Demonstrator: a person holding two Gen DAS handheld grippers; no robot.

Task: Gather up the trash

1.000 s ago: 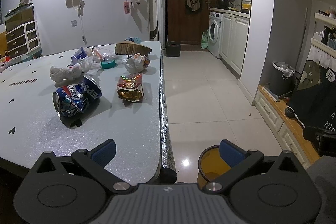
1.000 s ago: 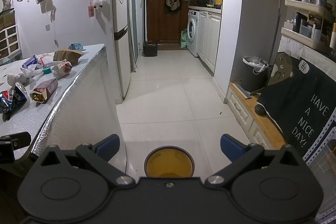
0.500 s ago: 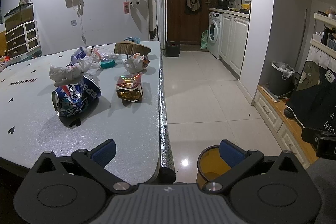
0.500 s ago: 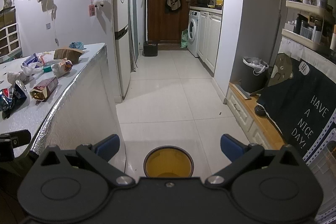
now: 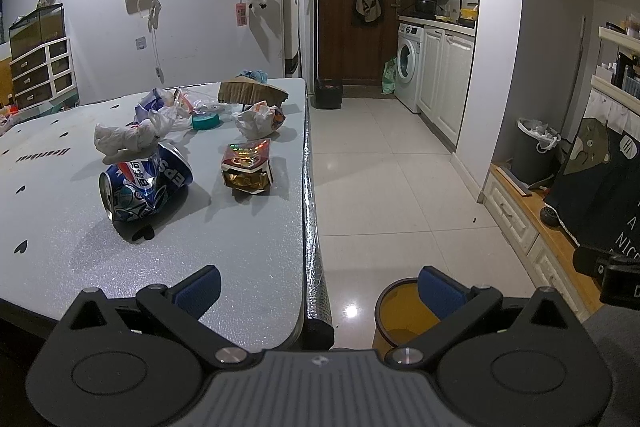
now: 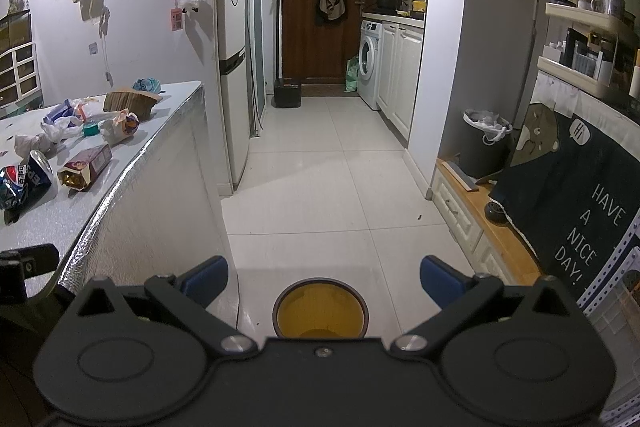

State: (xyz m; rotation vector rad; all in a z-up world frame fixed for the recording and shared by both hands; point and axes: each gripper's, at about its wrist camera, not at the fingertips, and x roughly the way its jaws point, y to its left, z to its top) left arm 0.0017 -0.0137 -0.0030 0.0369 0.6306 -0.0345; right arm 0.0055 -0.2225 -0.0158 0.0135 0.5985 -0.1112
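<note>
Trash lies on the grey table (image 5: 224, 251): a crushed blue soda can (image 5: 146, 185), a red and gold snack packet (image 5: 247, 167), a crumpled white wrapper (image 5: 260, 119), white tissue (image 5: 124, 137), a teal lid (image 5: 205, 121) and a piece of cardboard (image 5: 252, 91). A yellow bin (image 6: 320, 309) stands on the floor beside the table's corner. My left gripper (image 5: 318, 287) hangs open over the table's near right corner, empty. My right gripper (image 6: 323, 279) is open above the bin, empty. The can (image 6: 24, 181) and packet (image 6: 85, 167) also show in the right wrist view.
White tiled floor (image 6: 320, 163) runs back to a brown door. A fridge (image 6: 232, 59) stands past the table's far end. On the right are a grey bin with a white liner (image 6: 482, 143), low wooden cabinets (image 6: 472, 211) and a dark cloth with lettering (image 6: 580, 195).
The left wrist view has crept slightly closer to the table; the can and packet sit a little lower left in view. Both grippers stay open and empty.
</note>
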